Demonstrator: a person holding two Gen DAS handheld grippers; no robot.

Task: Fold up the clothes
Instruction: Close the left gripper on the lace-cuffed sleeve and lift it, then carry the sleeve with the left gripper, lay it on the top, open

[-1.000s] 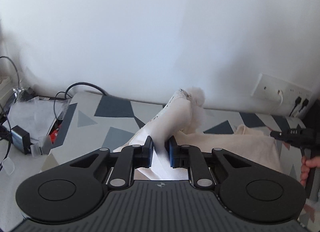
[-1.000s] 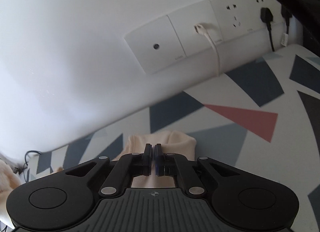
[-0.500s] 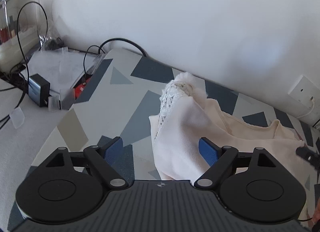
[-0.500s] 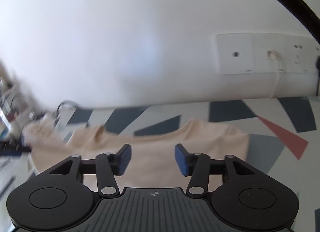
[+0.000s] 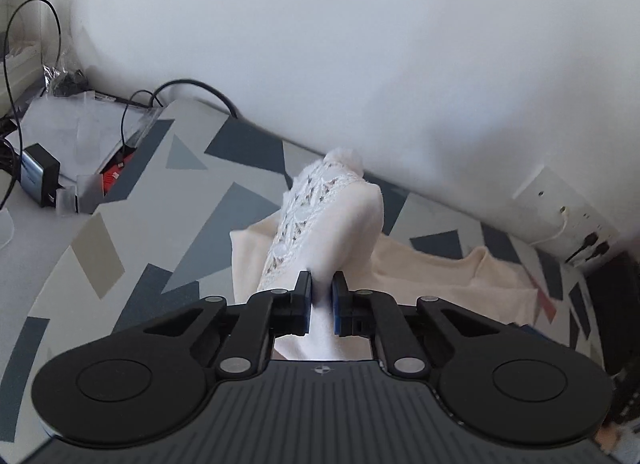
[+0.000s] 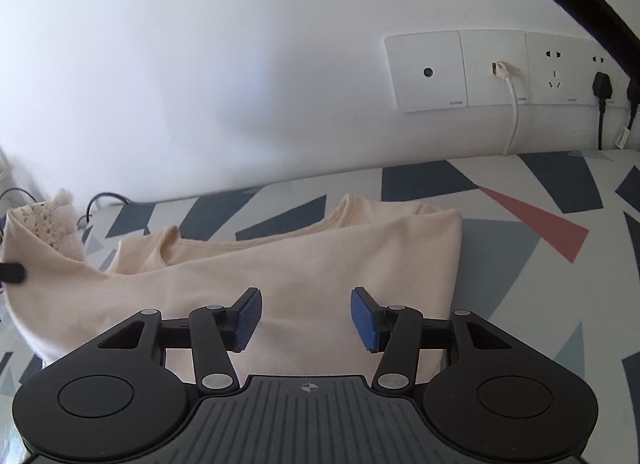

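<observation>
A cream top (image 6: 304, 264) with a white lace-trimmed sleeve (image 5: 316, 207) lies on the patterned tabletop (image 6: 500, 248). My left gripper (image 5: 321, 296) is shut on the sleeve and holds it lifted above the rest of the garment (image 5: 440, 276). My right gripper (image 6: 306, 318) is open and empty, just above the flat folded body of the top. The lace cuff (image 6: 52, 219) shows raised at the far left in the right wrist view.
A white wall stands close behind the table with a socket panel (image 6: 492, 67) and plugged cables (image 6: 512, 119). Left of the table lie cables, a small black box (image 5: 38, 173) and plastic-wrapped items (image 5: 80, 131).
My left gripper, open half a second ago, has shut on the lace sleeve again and lifted it. My right gripper let go of the top's corner, opened and drew back.
</observation>
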